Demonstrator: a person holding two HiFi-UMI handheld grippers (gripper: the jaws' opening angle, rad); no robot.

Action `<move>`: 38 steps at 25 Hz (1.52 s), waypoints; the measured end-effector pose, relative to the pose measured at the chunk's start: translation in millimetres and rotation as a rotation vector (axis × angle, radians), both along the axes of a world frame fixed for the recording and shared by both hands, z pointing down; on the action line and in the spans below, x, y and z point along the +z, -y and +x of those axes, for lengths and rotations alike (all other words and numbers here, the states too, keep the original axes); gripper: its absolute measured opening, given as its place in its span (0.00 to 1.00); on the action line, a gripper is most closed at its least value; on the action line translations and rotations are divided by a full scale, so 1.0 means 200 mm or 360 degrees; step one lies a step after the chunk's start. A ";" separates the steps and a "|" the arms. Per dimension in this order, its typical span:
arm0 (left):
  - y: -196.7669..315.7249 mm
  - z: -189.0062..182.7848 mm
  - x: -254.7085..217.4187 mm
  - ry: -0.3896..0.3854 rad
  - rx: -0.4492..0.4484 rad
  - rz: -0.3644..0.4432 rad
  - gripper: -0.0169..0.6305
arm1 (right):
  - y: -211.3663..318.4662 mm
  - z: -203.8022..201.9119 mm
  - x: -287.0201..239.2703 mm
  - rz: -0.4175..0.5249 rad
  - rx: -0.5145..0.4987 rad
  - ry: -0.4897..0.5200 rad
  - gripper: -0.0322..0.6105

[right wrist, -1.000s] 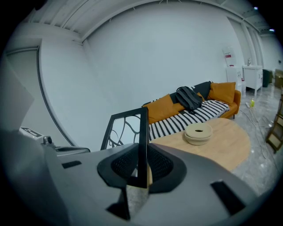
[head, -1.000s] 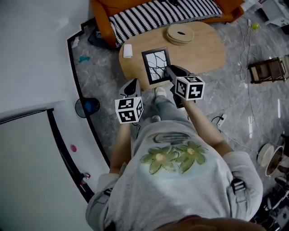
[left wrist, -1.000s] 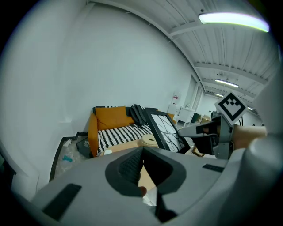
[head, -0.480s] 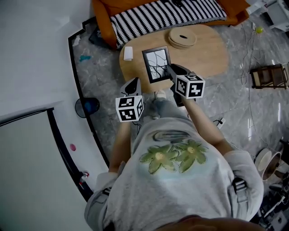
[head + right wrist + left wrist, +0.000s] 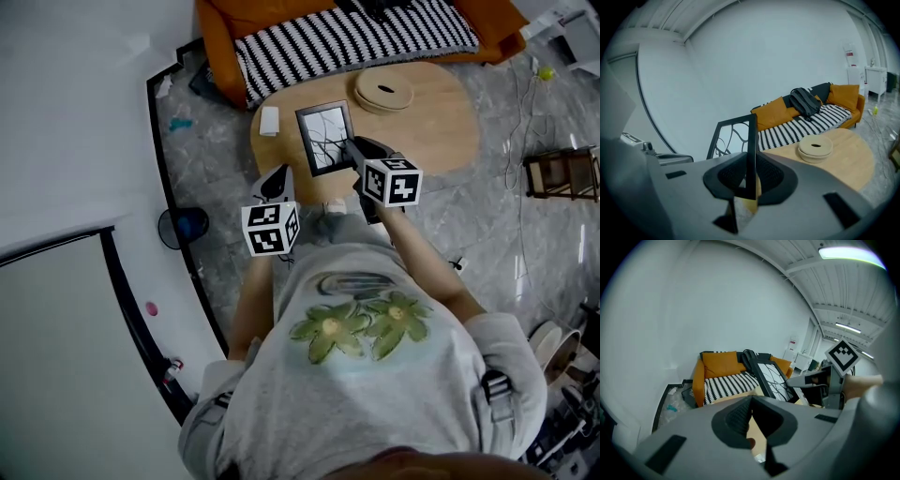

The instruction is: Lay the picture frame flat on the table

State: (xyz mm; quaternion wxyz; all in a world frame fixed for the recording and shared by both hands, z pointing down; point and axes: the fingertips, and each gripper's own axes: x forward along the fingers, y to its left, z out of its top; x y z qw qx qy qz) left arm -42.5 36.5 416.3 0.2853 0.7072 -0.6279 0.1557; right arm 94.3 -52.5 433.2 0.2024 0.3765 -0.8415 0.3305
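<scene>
The picture frame (image 5: 325,139) is black with a branch pattern. It is held tilted over the near left part of the oval wooden table (image 5: 441,117). My right gripper (image 5: 352,150) is shut on its right edge. In the right gripper view the frame's edge (image 5: 751,140) runs straight up between the two pads. The left gripper view shows the frame (image 5: 774,378) leaning, with the right gripper (image 5: 812,379) on it. My left gripper (image 5: 276,180) hangs off the table's near left edge, jaws meeting at the tips (image 5: 752,400) with nothing held. I cannot see whether the frame's bottom edge touches the table.
A round wooden disc (image 5: 383,91) lies at the table's far side and a small white object (image 5: 269,120) at its left end. An orange sofa with a striped blanket (image 5: 356,33) stands behind. A dark bin (image 5: 185,225) and a stool (image 5: 561,173) stand on the floor.
The right gripper keeps its hold on the frame, which stays in nearly the same place. Only the head view has shifted slightly.
</scene>
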 end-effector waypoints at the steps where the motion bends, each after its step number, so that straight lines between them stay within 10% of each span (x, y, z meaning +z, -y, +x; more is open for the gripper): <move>1: 0.02 0.00 0.01 -0.0003 -0.0008 -0.0001 0.05 | 0.02 -0.01 0.01 -0.0003 -0.0006 -0.0001 0.16; 38: 0.20 -0.16 0.22 -0.0027 -0.0091 -0.0168 0.05 | 0.21 -0.21 0.31 -0.0165 -0.0093 -0.0094 0.16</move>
